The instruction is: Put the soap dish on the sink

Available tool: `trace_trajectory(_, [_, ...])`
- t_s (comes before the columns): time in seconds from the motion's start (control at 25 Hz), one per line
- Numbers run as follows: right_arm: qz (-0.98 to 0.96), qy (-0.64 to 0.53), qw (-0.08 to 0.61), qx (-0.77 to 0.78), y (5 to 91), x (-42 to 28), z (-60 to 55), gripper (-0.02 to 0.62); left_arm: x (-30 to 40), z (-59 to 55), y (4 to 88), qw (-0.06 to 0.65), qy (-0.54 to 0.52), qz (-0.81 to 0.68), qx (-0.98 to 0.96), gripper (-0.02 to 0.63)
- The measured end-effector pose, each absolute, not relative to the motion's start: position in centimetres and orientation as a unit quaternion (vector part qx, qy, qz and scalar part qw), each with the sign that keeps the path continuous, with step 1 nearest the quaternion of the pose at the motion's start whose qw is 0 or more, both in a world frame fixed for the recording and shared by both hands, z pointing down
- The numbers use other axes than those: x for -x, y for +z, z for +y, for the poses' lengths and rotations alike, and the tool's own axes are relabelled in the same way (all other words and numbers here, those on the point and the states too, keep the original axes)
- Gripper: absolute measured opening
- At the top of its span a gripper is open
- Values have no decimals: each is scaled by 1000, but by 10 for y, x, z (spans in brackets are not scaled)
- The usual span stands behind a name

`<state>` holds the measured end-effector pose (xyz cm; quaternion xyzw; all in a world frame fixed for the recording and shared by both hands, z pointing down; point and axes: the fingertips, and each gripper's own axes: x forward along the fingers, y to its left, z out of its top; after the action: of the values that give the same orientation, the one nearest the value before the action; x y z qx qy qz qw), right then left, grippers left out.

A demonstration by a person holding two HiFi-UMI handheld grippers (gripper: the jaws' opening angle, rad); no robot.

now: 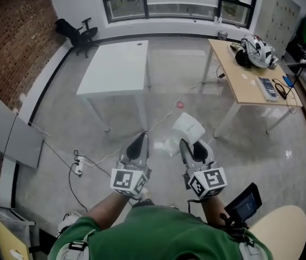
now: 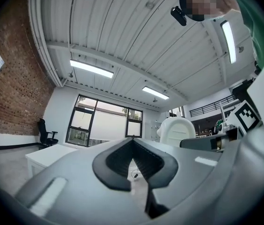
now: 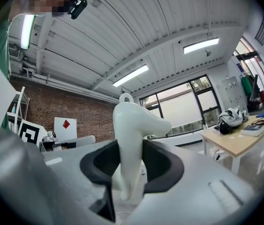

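Observation:
The white soap dish (image 3: 131, 125) stands up between the dark pads of my right gripper (image 3: 131, 165), which is shut on it. From the head view the soap dish (image 1: 189, 128) sticks out ahead of the right gripper (image 1: 190, 148), over the grey floor. My left gripper (image 1: 139, 142) is held level beside it, about a hand's width to the left. In the left gripper view the left gripper (image 2: 133, 149) has its tips together and nothing between them, and the soap dish (image 2: 179, 130) shows to the right. No sink is in any view.
A white table (image 1: 118, 66) stands ahead on the left and a wooden table (image 1: 250, 77) with bags and a helmet on the right. Cables and a power strip (image 1: 78, 166) lie on the floor at left. An office chair (image 1: 81, 34) sits by the brick wall.

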<state>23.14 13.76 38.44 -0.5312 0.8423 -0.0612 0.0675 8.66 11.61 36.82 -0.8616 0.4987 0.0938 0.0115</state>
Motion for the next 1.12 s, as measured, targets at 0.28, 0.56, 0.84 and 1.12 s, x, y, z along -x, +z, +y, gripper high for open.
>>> trace_trajectory(0.28, [836,-55,58,543,381,-207,97,133,-62,70,370,6,100,487,868,6])
trace_trajectory(0.56, [835,-49,51,546,379,-164,56,133,-22,28,369,4,100,477,873,6])
trace_trajectory(0.84, [832,-51,48,551,382,-130,29,133,12,2,375,0,97,474,875,6])
trace_trajectory(1.12, [828,-57,42,556,387,-126,13,133,18,-17,383,-13,95,473,876,6])
